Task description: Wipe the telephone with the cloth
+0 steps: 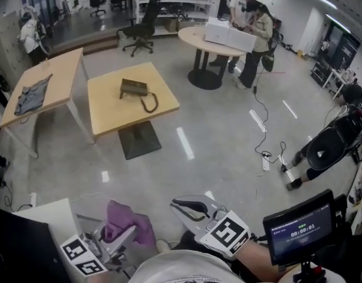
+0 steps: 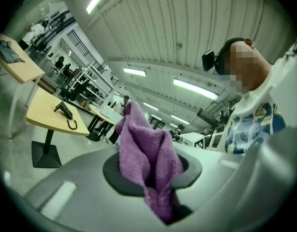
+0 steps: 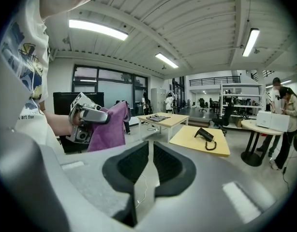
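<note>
Risk, near end: the cloth (image 2: 148,151) is caught only by a lower fold, and most of it stands loose above the jaws, so it could slip out on the way over. Far end: the telephone (image 1: 134,88) sits unheld near the middle of the square tabletop (image 1: 107,119), cord towards its right edge — a hard wipe may shove it. Left gripper (image 2: 153,175) pinches the cloth. Right gripper (image 3: 149,153) is barely parted, seemingly empty.

The head view looks steeply down from afar, while both gripper views look outward over their own jaws, sharing the distant telephone (image 1: 134,89).
</note>
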`<state>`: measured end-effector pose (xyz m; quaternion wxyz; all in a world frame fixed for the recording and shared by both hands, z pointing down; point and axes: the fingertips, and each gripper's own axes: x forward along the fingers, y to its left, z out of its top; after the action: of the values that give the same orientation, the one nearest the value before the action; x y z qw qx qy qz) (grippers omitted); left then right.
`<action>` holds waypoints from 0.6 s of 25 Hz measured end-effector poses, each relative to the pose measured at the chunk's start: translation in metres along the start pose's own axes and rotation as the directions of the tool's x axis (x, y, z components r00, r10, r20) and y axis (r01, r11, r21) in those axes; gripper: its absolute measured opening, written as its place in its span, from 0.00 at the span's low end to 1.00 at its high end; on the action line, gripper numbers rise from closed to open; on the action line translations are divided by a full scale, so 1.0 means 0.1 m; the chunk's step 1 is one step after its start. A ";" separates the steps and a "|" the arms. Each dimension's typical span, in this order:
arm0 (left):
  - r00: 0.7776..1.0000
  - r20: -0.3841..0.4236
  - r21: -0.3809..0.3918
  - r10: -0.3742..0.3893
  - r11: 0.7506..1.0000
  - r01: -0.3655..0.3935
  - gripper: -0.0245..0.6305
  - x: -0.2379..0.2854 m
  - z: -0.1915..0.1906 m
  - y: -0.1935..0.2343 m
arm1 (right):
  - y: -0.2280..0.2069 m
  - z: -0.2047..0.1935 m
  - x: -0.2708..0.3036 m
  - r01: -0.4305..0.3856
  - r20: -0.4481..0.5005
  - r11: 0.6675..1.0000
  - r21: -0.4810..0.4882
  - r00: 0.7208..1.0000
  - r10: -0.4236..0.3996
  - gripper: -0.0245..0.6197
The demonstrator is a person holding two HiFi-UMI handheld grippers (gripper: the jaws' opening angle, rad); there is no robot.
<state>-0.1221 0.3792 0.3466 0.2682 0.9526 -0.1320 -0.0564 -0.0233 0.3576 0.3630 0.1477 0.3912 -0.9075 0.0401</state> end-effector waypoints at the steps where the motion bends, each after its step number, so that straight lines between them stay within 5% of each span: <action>1: 1.000 0.003 -0.003 0.004 1.000 -0.004 0.17 0.01 0.01 0.01 | -0.01 0.01 0.00 -0.002 0.002 1.000 -0.006 1.000 0.002 0.09; 15: 0.990 0.007 0.024 0.137 0.990 -0.138 0.17 0.49 0.09 0.47 | -0.74 -0.02 0.24 -0.076 0.026 0.997 0.007 0.997 0.076 0.09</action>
<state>-0.0874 0.3223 0.3616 0.2592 0.9443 -0.1988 -0.0387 0.0145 0.2901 0.3688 0.1329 0.3574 -0.9234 0.0444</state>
